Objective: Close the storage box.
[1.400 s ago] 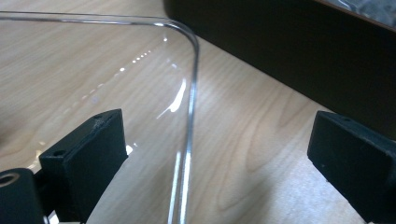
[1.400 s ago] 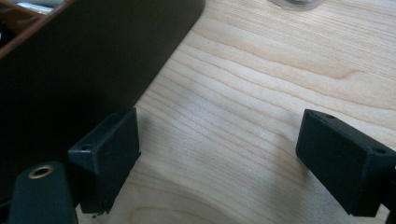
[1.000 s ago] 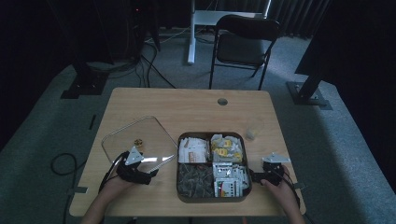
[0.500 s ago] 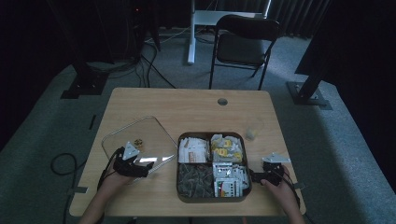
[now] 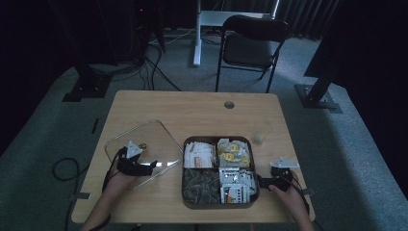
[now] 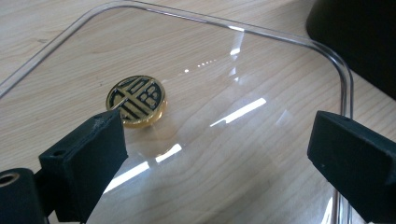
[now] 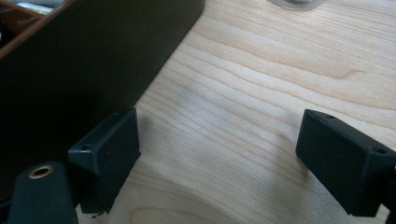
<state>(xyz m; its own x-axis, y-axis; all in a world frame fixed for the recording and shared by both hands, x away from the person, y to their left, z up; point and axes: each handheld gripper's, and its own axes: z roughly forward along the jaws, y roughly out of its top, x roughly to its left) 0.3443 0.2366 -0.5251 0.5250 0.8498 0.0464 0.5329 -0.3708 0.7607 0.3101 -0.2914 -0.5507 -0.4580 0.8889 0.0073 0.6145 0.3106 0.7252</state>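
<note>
Left gripper view: the left gripper hangs low over the clear lid, jaws spread wide with nothing between them. Just past its left jaw a gold and black knob sits on the lid. The lid lies flat on the wooden table, the grain showing through it, and its rounded rim curves past the right jaw. A corner of the dark tray stands just beyond that rim.

Right gripper view: the right gripper is also released, jaws wide apart above bare table. One jaw is just beside the tray's dark outer wall; whether they touch I cannot tell.

High view: the left gripper is over the near right part of the lid, left of the tray. The right gripper is at the tray's right side. The tray has four compartments holding packets. A small pale object lies on the table beyond the right gripper.
</note>
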